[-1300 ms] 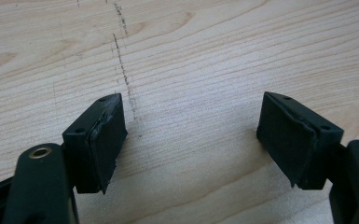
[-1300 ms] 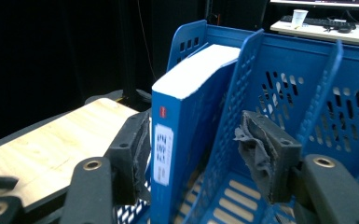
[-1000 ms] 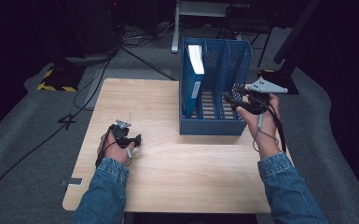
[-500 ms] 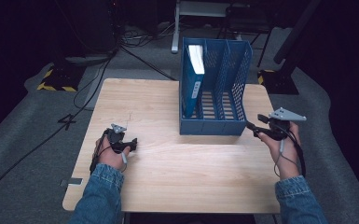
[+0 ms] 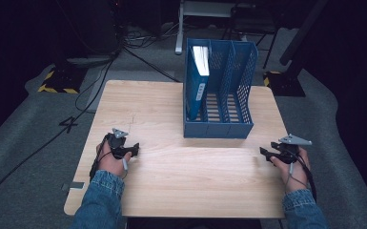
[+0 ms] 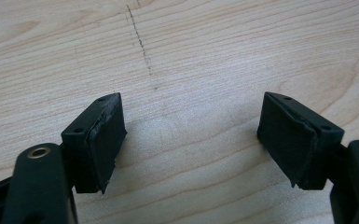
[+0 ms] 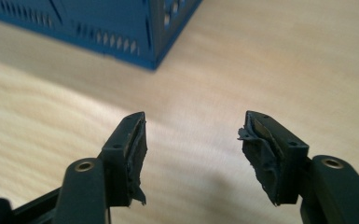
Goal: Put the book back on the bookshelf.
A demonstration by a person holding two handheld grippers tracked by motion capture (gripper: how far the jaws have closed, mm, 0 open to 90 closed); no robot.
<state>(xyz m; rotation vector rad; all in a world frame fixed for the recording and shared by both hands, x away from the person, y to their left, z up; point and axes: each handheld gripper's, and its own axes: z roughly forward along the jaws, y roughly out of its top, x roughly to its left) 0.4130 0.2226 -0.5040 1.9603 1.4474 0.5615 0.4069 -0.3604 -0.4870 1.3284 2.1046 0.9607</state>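
1. The file rack (image 5: 226, 125) stands upright at the far middle of the table (image 5: 171, 191); its openwork walls half hide the compartments, and a blue binder (image 5: 198, 78) fills the leftmost one, its lower end behind the rack's front lip.
2. In the right gripper view the rack (image 7: 121, 28) is cut off by the top edge and blurred, leaving one bottom corner and a row of slots.
3. The left gripper (image 5: 132, 150) lies low over the table's near left, well apart from the rack. Its fingers (image 6: 100, 140) are spread wide over bare wood with nothing between them.
4. The right gripper (image 5: 265, 152) sits at the near right edge, beside the rack's front right corner but apart from it. Its fingers (image 7: 130, 154) are also spread and empty, the pads frayed.
5. A faint pencil line (image 6: 142, 44) crosses the wood ahead of the left fingers.
6. Beyond the table, cables (image 5: 138, 47) trail over grey floor; the dark background is hard to make out.
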